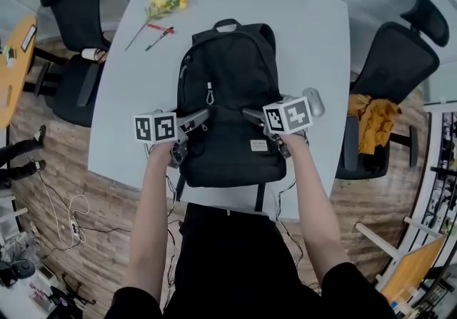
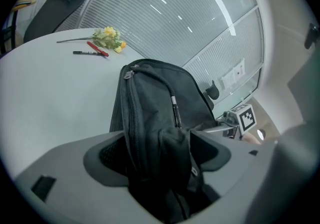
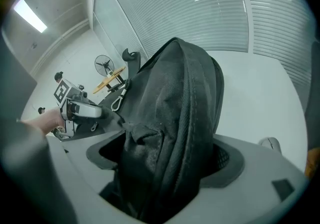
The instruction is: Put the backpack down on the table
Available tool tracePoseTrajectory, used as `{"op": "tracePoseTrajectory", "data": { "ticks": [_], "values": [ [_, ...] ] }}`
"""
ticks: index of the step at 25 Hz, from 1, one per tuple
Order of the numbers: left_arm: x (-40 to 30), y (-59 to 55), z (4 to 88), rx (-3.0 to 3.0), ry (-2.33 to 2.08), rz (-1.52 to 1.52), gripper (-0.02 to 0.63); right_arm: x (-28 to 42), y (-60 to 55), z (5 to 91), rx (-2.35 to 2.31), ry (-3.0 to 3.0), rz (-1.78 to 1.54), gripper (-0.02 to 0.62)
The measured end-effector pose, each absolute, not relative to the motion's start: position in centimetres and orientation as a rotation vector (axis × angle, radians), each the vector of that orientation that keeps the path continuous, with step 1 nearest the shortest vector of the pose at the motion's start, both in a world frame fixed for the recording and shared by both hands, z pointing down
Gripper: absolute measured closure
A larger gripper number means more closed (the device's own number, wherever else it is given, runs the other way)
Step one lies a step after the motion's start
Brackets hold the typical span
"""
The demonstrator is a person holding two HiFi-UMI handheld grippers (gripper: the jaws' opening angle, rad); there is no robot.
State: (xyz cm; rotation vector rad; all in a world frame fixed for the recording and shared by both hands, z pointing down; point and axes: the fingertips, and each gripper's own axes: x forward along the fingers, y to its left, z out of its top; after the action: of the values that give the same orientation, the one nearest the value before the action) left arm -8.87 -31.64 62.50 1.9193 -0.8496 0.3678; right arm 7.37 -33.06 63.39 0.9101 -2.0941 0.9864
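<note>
left of the backpack (image 1: pixel 230 89), beyond its top corner: yellow flowers (image 1: pixel 166 1) and two pens (image 1: pixel 160 33). left gripper (image 1: pixel 196 121): released, jaws spread, the backpack's left-side fabric lying slack between them. backpack: lying front up on the white table (image 1: pixel 314 32). right gripper (image 1: pixel 251 116): likewise released, right-side fabric loose between its jaws. just right of the backpack: a grey mouse (image 1: pixel 313 101).

We see a black woven-cloth backpack (image 1: pixel 230 107), matt and faintly rough, on a smooth, matt pale grey table (image 1: pixel 314 39); its metal clip (image 1: pixel 210 96) shines.
</note>
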Motion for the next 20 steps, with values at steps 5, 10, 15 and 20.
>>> {"op": "tracePoseTrajectory", "data": {
  "ticks": [5, 10, 15, 20],
  "values": [
    [-9.9, -29.9, 61.7, 1.899, -0.894, 0.324, 0.252, 8.4, -32.6, 62.4, 0.955, -2.101, 0.985, 0.132],
    [-10.5, -28.9, 61.0, 1.919, -0.957, 0.343, 0.25, 9.2, -32.0, 61.4, 0.985, -2.123, 0.952, 0.132],
    [-11.2, -28.0, 59.7, 1.955, -1.023, 0.414, 0.25, 10.0, -31.2, 60.2, 1.024, -2.142, 0.913, 0.132],
    [-11.3, -26.9, 58.0, 2.013, -1.051, 0.461, 0.25, 10.3, -30.2, 58.9, 1.042, -2.142, 0.792, 0.132]
  ]
}}
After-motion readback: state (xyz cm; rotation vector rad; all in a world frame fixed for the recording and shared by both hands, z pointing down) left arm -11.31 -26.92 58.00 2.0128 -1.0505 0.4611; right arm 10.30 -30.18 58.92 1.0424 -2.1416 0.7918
